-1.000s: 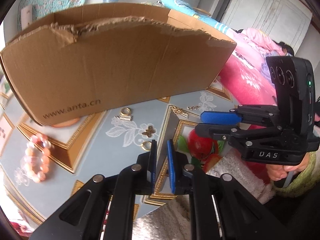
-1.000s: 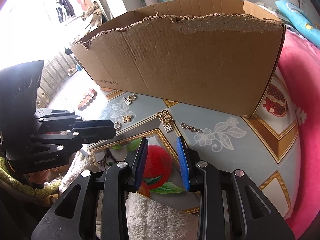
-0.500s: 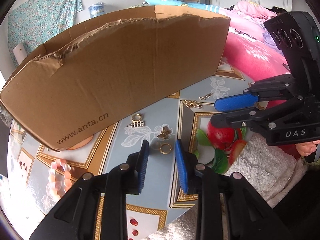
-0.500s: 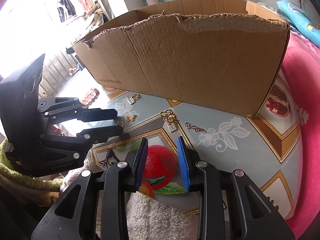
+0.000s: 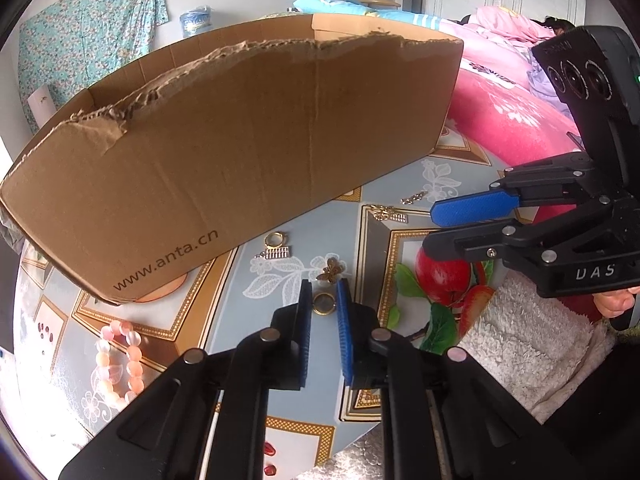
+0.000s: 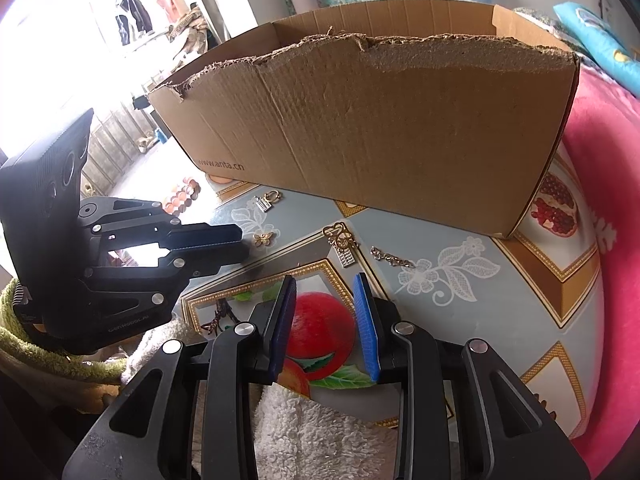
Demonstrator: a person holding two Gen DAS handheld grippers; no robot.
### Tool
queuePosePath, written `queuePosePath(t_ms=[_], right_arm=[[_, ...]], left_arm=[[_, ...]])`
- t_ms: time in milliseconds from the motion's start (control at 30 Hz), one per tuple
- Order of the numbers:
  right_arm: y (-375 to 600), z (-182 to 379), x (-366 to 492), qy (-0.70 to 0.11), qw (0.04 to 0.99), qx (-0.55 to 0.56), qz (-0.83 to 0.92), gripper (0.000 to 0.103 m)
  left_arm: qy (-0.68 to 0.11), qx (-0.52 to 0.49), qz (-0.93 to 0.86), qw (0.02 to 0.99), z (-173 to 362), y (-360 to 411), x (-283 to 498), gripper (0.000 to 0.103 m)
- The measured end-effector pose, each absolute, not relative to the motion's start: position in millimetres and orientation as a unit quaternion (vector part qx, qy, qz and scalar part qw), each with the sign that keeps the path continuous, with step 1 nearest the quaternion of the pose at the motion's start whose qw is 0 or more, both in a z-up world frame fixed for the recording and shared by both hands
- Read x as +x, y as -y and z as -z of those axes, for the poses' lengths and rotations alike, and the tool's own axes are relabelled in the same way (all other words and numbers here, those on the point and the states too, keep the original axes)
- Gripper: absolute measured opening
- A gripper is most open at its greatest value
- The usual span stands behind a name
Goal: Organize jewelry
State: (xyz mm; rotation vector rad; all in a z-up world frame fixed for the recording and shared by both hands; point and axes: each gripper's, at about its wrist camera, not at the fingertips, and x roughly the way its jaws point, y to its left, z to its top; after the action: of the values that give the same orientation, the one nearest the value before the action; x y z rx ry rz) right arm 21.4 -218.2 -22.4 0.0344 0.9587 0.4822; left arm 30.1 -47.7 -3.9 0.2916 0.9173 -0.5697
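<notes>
A small gold ring (image 5: 324,303) lies on the patterned tablecloth (image 5: 448,184). My left gripper (image 5: 324,286) is closing, and its blue pads (image 5: 306,312) touch the ring's two sides. In the right wrist view the left gripper (image 6: 242,245) hides the ring. Loose pieces lie ahead: a butterfly charm (image 5: 331,270), a ring with a bar charm (image 5: 276,246), a gold pendant (image 5: 390,213) and a short chain (image 5: 414,197). My right gripper (image 6: 325,280) hovers open over the printed apple with nothing between its fingers, and the pendant (image 6: 342,242) lies just beyond it.
A torn cardboard box (image 5: 240,140) stands behind the jewelry and spans most of the table. A pink bead bracelet (image 5: 116,360) lies at the left. A white towel (image 5: 520,340) covers the near right edge. A pink blanket (image 5: 512,120) is at the right.
My left gripper rolled and shifted so that the gold ring now sits between its pads. Its jaws widened, then narrowed onto the ring. The right gripper stayed still.
</notes>
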Motion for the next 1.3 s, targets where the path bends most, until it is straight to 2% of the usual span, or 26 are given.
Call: queuePosePath(t_ms=[233, 700, 1300], right_arm=[[218.2, 19.6, 20.4, -0.454, 0.861, 0.015, -0.23, 0.029], [212.3, 15.6, 21.5, -0.452, 0.862, 0.013, -0.23, 0.042], [201.6, 16.2, 20.8, -0.443, 0.865, 0.011, -0.237, 0.045]], left_arm=[[-0.435, 0.124, 0.259, 0.854, 0.3, 40.5, 28.9, 0.012], [-0.433, 0.114, 0.246, 0.86, -2.5, 29.3, 27.5, 0.012], [-0.428, 0.099, 0.229, 0.869, -10.4, 19.0, 27.7, 0.012]])
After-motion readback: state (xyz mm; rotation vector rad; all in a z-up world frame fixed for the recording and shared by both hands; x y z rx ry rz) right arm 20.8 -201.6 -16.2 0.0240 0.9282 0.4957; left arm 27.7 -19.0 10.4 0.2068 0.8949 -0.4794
